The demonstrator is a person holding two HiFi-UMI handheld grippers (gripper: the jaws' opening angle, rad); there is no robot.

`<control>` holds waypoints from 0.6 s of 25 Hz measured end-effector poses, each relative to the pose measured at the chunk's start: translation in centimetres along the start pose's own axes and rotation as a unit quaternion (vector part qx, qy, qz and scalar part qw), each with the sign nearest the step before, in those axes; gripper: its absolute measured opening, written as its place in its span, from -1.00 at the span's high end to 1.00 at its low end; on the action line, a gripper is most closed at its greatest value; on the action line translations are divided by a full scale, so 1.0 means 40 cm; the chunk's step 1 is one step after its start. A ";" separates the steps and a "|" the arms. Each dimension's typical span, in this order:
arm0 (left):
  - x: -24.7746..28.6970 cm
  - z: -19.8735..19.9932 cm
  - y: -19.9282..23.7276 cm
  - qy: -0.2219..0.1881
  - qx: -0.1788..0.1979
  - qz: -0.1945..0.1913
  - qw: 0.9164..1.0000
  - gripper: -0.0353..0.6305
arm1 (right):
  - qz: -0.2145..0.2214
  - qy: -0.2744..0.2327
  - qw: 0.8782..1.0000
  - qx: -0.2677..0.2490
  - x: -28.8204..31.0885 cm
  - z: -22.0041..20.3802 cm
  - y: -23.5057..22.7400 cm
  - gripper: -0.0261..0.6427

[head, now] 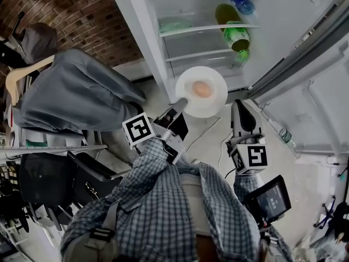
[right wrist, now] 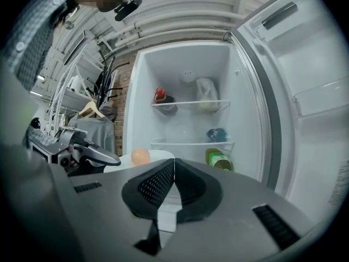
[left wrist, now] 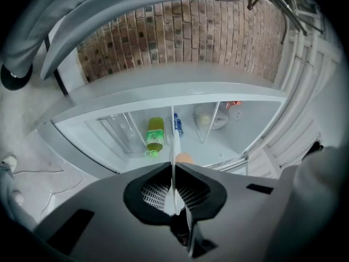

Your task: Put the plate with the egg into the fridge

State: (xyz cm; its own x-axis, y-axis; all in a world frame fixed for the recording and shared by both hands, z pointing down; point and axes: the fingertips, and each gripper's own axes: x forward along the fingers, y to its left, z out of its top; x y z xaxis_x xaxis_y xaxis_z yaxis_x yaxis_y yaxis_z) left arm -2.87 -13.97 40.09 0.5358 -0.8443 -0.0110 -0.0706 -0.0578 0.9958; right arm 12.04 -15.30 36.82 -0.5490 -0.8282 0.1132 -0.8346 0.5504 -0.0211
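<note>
Head view: the open fridge (head: pixel 139 21), with the plate (head: pixel 215 100) held just outside its lower shelves.
The left gripper (head: pixel 180 103) pinches the plate's near rim, jaws almost together. The right gripper (head: pixel 238 109) hangs beside the plate, jaws closed on nothing. A green bottle (head: pixel 235 36) lies on a shelf, and the egg (head: pixel 202 89) sits mid-plate.

The egg (head: pixel 201 89) lies on the plate (head: pixel 214 103), which is positioned in front of the open fridge (head: pixel 192 43). The left gripper (head: pixel 180 102) clamps the plate's left rim. The right gripper (head: pixel 238 106) stands to the plate's right, apart from it.
</note>
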 end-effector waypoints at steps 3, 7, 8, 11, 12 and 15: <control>0.005 0.020 0.003 0.010 0.001 -0.003 1.000 0.84 | -0.006 -0.001 1.000 -0.001 0.028 0.002 0.007 0.90; 0.011 0.036 0.008 0.026 0.001 -0.007 1.000 0.84 | -0.015 -0.007 1.000 0.000 0.065 0.002 0.014 0.90; 0.011 0.040 0.008 0.030 0.001 -0.009 1.000 0.84 | -0.018 -0.008 1.000 0.001 0.074 0.003 0.016 0.90; 0.014 0.050 0.013 0.038 0.001 -0.012 0.999 0.84 | -0.019 -0.010 1.000 0.000 0.097 0.012 0.031 0.90; 0.017 0.054 0.012 0.040 0.001 -0.013 0.999 0.84 | -0.020 -0.009 1.000 -0.001 0.101 0.015 0.035 0.90; 0.024 0.057 0.009 0.046 0.001 -0.017 0.999 0.84 | -0.018 -0.009 1.000 -0.011 0.108 0.017 0.037 0.90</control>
State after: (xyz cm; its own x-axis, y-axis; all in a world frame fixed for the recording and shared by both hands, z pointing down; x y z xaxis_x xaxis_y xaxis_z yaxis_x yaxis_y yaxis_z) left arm -4.29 -16.02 40.22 0.6123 -0.7897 -0.0372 -0.0527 -0.0878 0.9947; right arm 8.41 -18.15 36.62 -0.5197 -0.8491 0.0950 -0.8527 0.5224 0.0045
